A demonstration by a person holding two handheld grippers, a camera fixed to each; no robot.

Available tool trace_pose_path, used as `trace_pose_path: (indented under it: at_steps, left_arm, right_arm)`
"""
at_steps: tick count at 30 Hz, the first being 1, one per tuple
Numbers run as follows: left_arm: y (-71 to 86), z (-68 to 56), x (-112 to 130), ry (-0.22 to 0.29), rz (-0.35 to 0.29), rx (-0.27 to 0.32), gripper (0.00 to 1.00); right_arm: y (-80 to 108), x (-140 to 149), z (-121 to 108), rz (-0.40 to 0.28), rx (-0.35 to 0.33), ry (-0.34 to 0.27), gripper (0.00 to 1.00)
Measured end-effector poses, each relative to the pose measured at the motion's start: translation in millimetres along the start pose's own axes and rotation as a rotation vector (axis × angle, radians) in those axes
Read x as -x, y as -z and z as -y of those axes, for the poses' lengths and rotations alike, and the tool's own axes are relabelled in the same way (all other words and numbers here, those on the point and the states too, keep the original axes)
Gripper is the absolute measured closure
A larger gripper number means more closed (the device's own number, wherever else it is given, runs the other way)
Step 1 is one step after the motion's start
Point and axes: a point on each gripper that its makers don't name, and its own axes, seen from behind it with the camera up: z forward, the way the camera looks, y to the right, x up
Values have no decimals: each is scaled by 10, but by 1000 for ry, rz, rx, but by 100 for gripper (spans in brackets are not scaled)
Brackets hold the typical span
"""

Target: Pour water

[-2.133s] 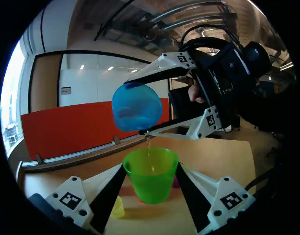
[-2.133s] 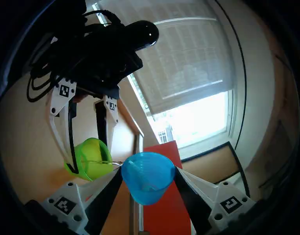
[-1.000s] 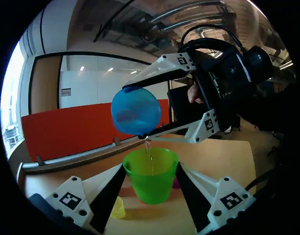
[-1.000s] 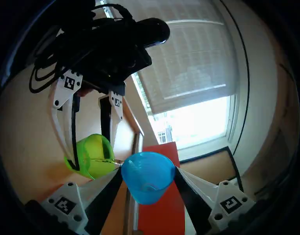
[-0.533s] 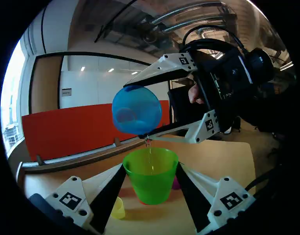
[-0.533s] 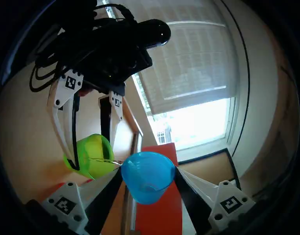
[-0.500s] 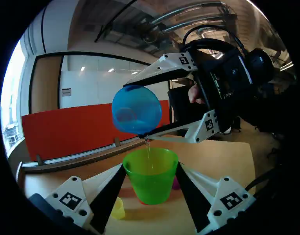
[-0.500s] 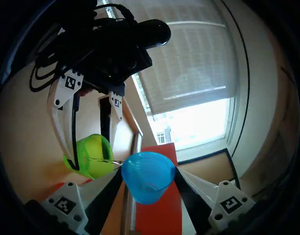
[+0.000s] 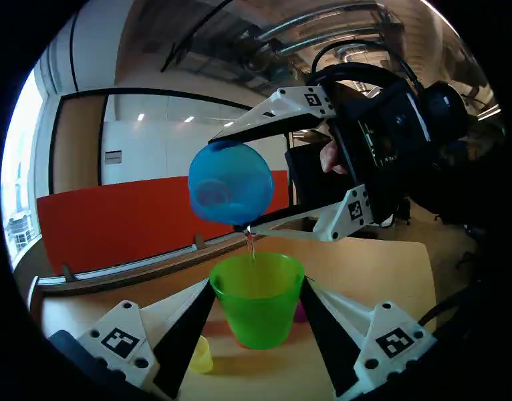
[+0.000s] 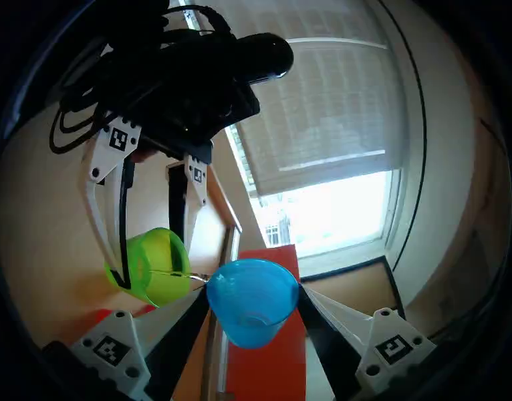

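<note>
- We've got the right hand-held gripper (image 10: 252, 293) clamped on the blue cup (image 10: 252, 313), a finger on each side, and the cup is tipped well over.
- The left hand-held gripper (image 9: 257, 289) is clamped on the green cup (image 9: 257, 304), which is upright with its mouth open to the pour. We can't tell whether it rests on the table (image 9: 376, 267) or hangs just above it.
- A thin stream of water (image 9: 250, 246) falls from the blue lip, at twelve o'clock over the green cup, and lands inside the rim.
- To do this well, we judge the lip should stay over the middle of the green mouth and the green cup stay level. Tilt should be added only slowly, because a jerk could throw water past the rim.
- The left gripper view gives us the fall itself, from lip to mouth. It also shows a small yellow cup (image 9: 201, 355) at seven o'clock of the green one and the hand (image 9: 331, 157) behind the pouring tool.
- The right gripper view looks along the blue cup, with the green cup at nine o'clock and the stream a fine line between them. There's a bright window (image 10: 329, 214) at two o'clock. How much water remains is hard to read.
</note>
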Motion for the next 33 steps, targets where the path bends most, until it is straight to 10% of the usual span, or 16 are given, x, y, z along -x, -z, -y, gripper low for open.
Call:
trace_pose_path:
  at_steps: [33]
  left_arm:
    - [26,30,-33,0,-8,-6,13]
  right_arm:
    - [16,-92,4,0,11,82,7]
